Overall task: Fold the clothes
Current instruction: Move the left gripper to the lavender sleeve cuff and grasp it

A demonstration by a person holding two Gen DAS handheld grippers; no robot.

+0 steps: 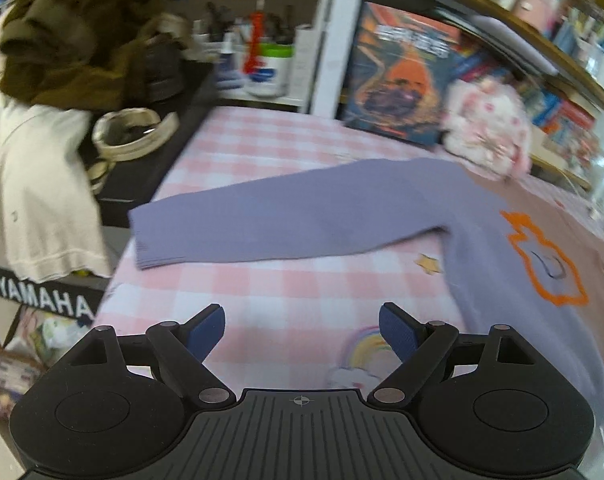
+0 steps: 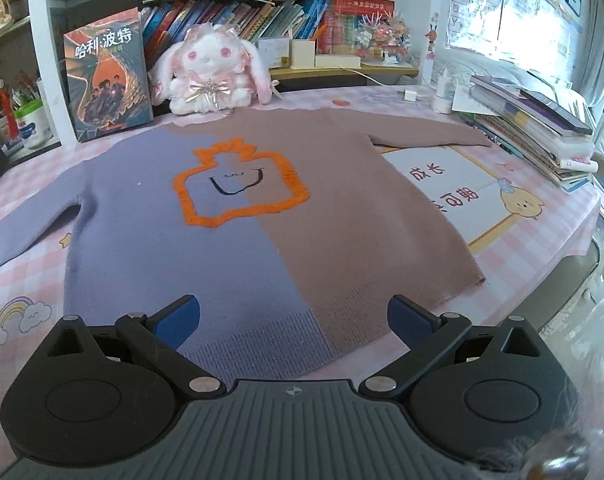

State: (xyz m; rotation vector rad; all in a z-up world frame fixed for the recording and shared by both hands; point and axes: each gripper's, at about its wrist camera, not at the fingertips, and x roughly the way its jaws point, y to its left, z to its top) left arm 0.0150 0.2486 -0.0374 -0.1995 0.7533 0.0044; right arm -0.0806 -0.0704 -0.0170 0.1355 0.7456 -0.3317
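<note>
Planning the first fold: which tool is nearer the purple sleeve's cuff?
Left. The left tool faces the purple sleeve's cuff across bare cloth; the right tool hangs over the sweater's hem.

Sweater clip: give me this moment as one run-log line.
stage: pre-fold | sweater: flat on table, sleeves out | left gripper: open, empty | right gripper: open, over hem

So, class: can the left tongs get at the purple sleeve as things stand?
Probably yes. The left tongs are open and empty, and the purple sleeve lies flat on the checked tablecloth ahead, with only bare cloth between.
</note>
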